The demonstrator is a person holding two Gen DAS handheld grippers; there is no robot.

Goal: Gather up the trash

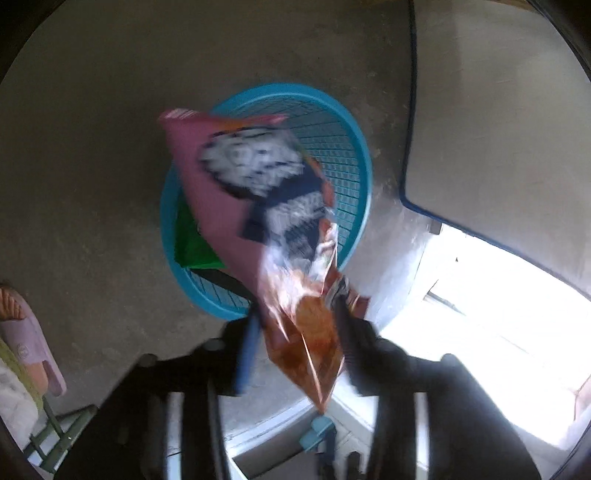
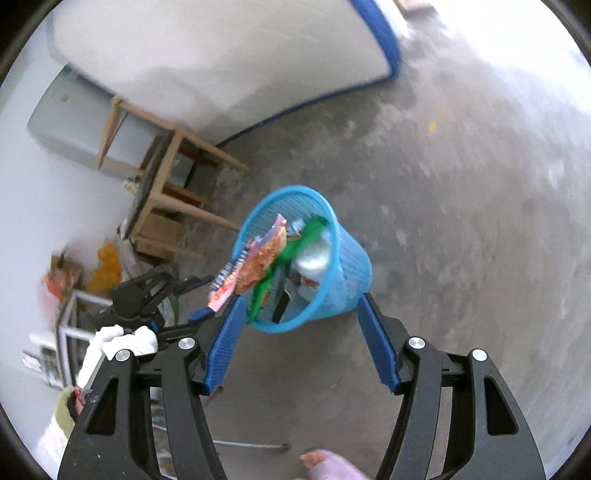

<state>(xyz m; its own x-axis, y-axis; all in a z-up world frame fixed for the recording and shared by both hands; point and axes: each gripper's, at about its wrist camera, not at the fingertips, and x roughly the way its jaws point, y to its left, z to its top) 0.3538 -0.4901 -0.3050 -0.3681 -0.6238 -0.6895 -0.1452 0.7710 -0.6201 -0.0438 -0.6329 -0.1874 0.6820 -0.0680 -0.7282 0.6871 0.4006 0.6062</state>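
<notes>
A: Where is the snack bag [image 1: 255, 206] at this moment?

B: It hangs over the mouth of the blue basket [image 1: 364, 155], its lower end between the jaws of the left gripper [image 1: 295, 325]. The picture is smeared, so I cannot tell whether the pads press on it or stand just off it.

A: And from the other side?

B: In the right wrist view the same bag [image 2: 255, 266] sits at the near left rim of the basket [image 2: 347, 273], tilted, with the left gripper [image 2: 207, 295] reaching in from the left. A white-gloved hand [image 2: 125, 339] carries it.

A: The right gripper [image 2: 299, 328]?

B: Its jaws stand wide, nothing between them, and the basket shows through the gap.

A: What is inside the basket?

B: A green wrapper [image 2: 295, 243] and a white crumpled piece [image 2: 314, 258], with something dark below.

A: Anything around it?

B: It stands on a bare concrete floor [image 2: 461, 221]. A mattress with blue edging [image 2: 384, 33] lies far off, a wooden stool [image 2: 173, 177] and clutter sit to the left by the wall, and a foot in a pink slipper [image 2: 328, 467] is near the bottom edge.
</notes>
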